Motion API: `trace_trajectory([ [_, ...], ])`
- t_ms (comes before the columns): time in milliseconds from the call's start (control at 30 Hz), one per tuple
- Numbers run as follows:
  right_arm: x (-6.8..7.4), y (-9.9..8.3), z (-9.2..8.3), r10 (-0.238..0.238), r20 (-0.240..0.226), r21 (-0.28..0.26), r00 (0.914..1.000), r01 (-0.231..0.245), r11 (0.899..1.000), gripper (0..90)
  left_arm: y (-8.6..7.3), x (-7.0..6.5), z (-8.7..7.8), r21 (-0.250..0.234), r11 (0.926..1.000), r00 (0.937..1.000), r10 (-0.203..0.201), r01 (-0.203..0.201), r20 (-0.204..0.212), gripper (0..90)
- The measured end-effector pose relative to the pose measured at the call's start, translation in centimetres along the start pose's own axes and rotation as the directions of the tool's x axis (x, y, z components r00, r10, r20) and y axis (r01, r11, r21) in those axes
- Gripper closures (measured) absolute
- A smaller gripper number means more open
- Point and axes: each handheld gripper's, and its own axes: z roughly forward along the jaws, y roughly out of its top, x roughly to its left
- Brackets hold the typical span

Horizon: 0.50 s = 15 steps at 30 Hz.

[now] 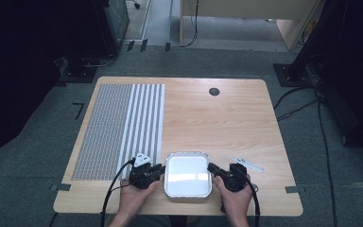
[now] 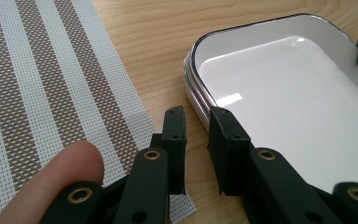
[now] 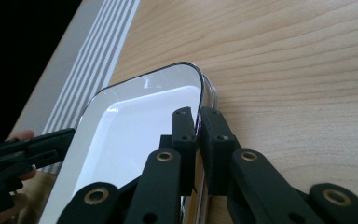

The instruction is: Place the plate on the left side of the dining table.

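Near the table's front edge sits the white tray (image 1: 188, 175), between the two grippers. Right gripper (image 3: 198, 122) pinches the tray's rim tight; left gripper (image 2: 196, 122) straddles the opposite rim, jaws narrow but seemingly not pressing. Lifting now could tip the tray, since one side looks unsecured, and it may slide toward the mat (image 1: 123, 127).

A wooden table (image 1: 227, 118) carries a striped woven placemat (image 1: 123, 127) over its left part. Right of the placemat, near the table's far edge, sits a dark round grommet (image 1: 214, 91); well right of the placemat, toward the near edge, lies a small white utensil (image 1: 248, 164)
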Motion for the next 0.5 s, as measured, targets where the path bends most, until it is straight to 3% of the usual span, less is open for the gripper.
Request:
trace_trajectory([
  [67, 0.6, 0.0, -0.4, -0.022, 0.028, -0.015, 0.9994, 0.023, 1.0, 88.2, 0.0, 0.0, 0.1, 0.001, 1.0, 1.0, 0.002, -0.002, -0.004, 75.3],
  [300, 0.6, 0.2, -1.2, 0.047, 0.013, -0.043, 0.9988, -0.046, 0.998, 90.0, 0.1, 0.4, -0.1, 0.0, 0.9999, 0.9999, -0.011, 0.011, 0.008, 67.5],
  [500, 0.9, 0.3, -1.8, 0.031, 0.025, -0.062, 0.9992, -0.029, 0.998, 90.0, 0.2, 0.5, -0.4, -0.014, 0.9996, 0.9995, -0.023, 0.023, 0.023, 62.9],
])
